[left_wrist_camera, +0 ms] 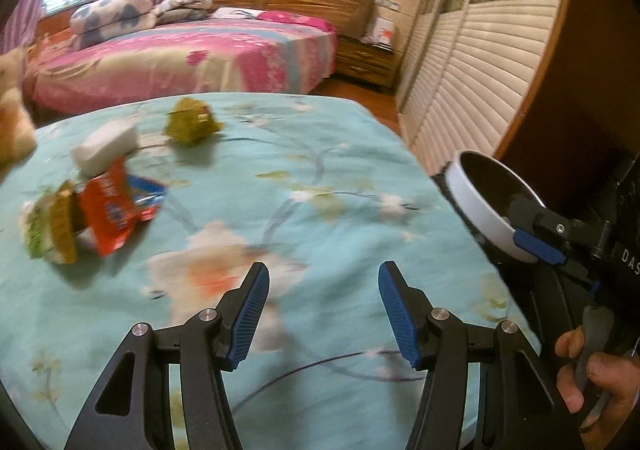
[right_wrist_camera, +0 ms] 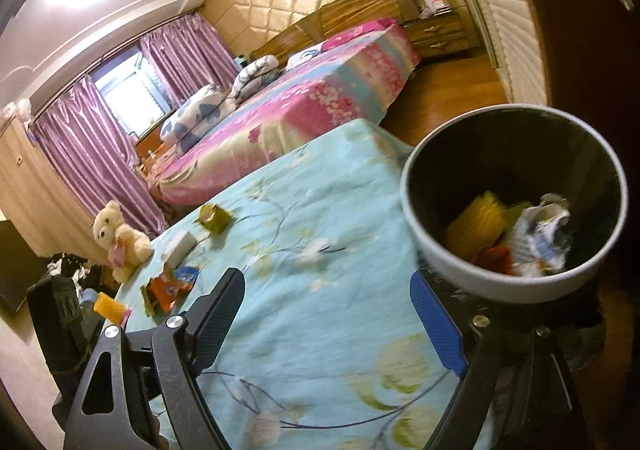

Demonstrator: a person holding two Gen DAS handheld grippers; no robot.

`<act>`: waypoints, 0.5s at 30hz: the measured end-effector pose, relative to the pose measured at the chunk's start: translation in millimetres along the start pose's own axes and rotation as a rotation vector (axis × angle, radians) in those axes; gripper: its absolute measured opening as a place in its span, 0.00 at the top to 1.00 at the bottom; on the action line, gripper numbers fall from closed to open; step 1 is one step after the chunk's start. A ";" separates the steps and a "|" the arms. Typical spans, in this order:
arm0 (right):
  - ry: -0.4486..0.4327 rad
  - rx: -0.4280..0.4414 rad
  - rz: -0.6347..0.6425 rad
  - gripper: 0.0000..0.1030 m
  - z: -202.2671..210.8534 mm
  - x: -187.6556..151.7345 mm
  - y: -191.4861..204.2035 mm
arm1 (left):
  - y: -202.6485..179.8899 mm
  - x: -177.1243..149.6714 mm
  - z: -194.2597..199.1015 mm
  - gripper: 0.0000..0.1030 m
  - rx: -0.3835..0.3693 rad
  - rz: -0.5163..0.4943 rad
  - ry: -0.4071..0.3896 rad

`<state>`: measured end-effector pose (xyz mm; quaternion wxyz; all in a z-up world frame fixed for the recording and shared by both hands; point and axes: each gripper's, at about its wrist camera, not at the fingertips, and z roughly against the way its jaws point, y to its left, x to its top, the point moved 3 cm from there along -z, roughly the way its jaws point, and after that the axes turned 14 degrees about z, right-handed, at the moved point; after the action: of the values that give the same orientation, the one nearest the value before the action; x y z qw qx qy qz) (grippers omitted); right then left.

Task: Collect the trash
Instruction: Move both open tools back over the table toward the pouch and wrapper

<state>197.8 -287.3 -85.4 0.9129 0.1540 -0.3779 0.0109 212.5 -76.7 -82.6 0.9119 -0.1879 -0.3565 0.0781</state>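
Trash remaining lies up and to the left of the left gripper (left_wrist_camera: 324, 310), on the teal floral bedcover (left_wrist_camera: 320, 178): a striped green-and-white lump (left_wrist_camera: 50, 226), an orange snack wrapper (left_wrist_camera: 114, 210) leaning against it, a white block (left_wrist_camera: 106, 148) just behind, and a crumpled green wrapper (left_wrist_camera: 192, 126) farther off, apart from the rest. All of it sits well ahead of the jaws; nothing lies between them. Left jaws stand partly open and empty, pads clear of the cover, pointing down toward the cloth, probably lined up to travel to the pile. Right of these jaws, the right gripper (right_wrist_camera: 328, 314) shows at the bed's edge beside the bin (right_wrist_camera: 516, 290). In the right wrist view its jaws gape wide with only bedcover between them; released, holding nothing. The bin stands just beyond the right finger, off the bed edge, likely kept close for short drops. Inside it: a yellow item (right_wrist_camera: 480, 222), something red, and crumpled white paper (right_wrist_camera: 540, 234). Judgement: several pieces are already binned, four still to go.
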 end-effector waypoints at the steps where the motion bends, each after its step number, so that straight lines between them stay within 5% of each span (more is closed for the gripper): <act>1: 0.003 0.006 0.003 0.16 -2.3 -0.9 4.5 | 7.1 -0.4 3.7 0.45 0.008 0.011 -0.005; 15: 0.062 0.093 0.045 0.16 -35.5 -6.2 48.3 | 90.1 3.9 39.8 0.45 0.147 0.171 -0.074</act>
<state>211.2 -230.4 -100.2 0.9156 0.1874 -0.3517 0.0536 187.6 18.5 -89.2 0.8994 -0.1473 -0.3659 0.1885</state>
